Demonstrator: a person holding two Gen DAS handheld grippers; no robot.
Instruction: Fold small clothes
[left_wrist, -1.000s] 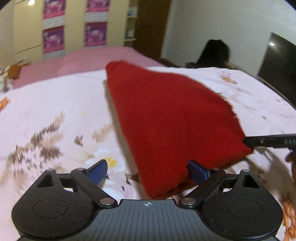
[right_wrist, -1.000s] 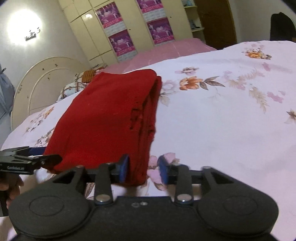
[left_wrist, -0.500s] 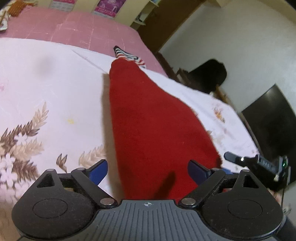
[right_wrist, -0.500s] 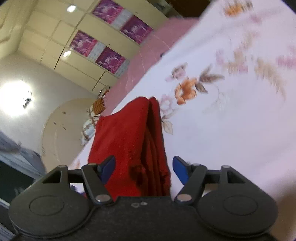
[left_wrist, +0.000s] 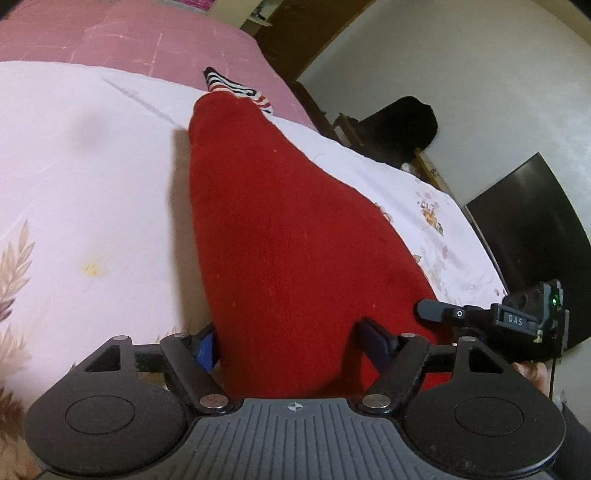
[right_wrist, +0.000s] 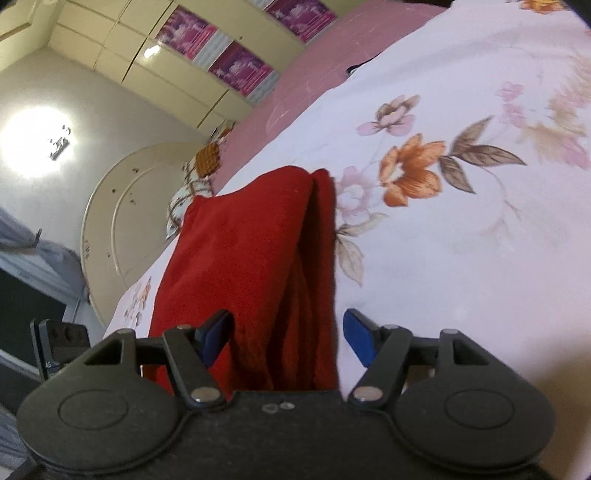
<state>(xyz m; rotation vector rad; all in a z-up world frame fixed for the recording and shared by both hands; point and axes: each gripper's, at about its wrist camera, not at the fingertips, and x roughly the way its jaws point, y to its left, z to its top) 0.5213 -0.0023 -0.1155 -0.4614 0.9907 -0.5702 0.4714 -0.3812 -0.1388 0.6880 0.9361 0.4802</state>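
Note:
A folded red garment (left_wrist: 295, 236) lies on the floral bedsheet (left_wrist: 74, 177). My left gripper (left_wrist: 291, 343) is open, its blue pads either side of the garment's near end, the cloth passing between them. In the right wrist view the same red garment (right_wrist: 251, 258) shows its stacked folded edges. My right gripper (right_wrist: 288, 336) is open around its near end. The right gripper also shows in the left wrist view (left_wrist: 491, 317) at the garment's right corner. The left gripper's edge shows in the right wrist view (right_wrist: 59, 347) at far left.
A striped piece of clothing (left_wrist: 236, 88) lies beyond the garment's far end. A pink blanket (left_wrist: 129, 37) covers the far part of the bed. A dark screen (left_wrist: 532, 229) and a dark chair (left_wrist: 399, 125) stand off the bed's right side. A round headboard (right_wrist: 129, 206) stands behind.
Both grippers have tilted and pushed in over the garment's near end. The right gripper opened from a narrow gap to wide. The left gripper's jaws have narrowed a little around the cloth.

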